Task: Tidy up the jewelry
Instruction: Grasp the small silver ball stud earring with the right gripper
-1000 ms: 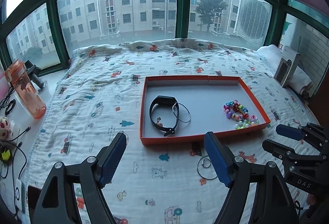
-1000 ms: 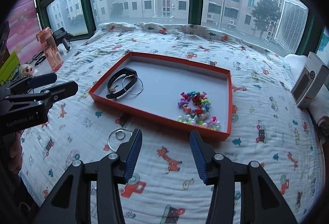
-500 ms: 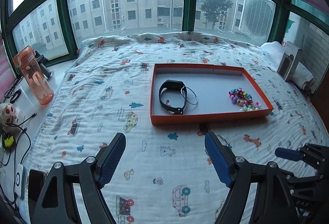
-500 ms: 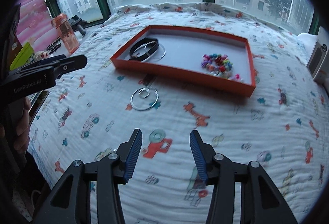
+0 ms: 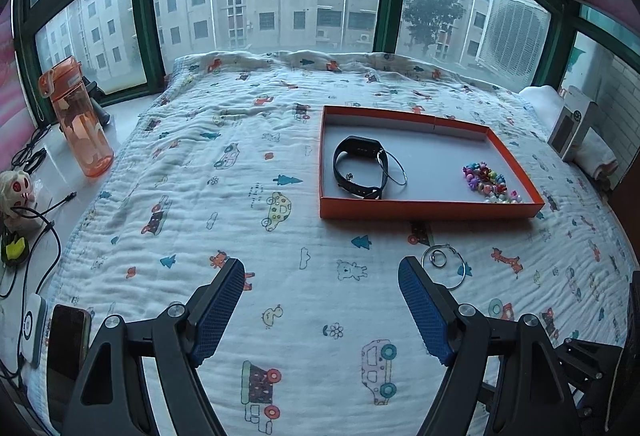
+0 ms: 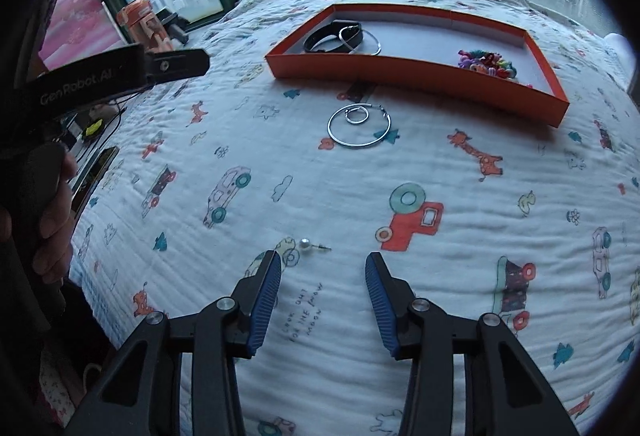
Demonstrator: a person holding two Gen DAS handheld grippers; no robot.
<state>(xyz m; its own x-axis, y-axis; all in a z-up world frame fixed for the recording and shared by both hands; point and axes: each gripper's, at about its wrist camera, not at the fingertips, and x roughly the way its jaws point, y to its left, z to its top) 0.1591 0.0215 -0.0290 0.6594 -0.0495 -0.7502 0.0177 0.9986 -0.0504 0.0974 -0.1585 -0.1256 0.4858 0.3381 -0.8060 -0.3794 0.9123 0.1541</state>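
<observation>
Both grippers hover above a white blanket printed with cartoon cars and animals. The left gripper is released, its 2 blue-padded fingers spread wide with nothing between them. The right gripper is likewise released and carries nothing; a pearl stud earring lies on the blanket just ahead of its left finger, apart from it. Farther on sits a shallow orange tray holding a black band, a thin silver hoop leaning against the band, and a heap of colorful beads at the tray's right end. Outside the tray, just beside its near wall, a large silver hoop rests flat on the blanket with a small ring lying inside its circle. An orange water bottle stands on the sill to the left.
</observation>
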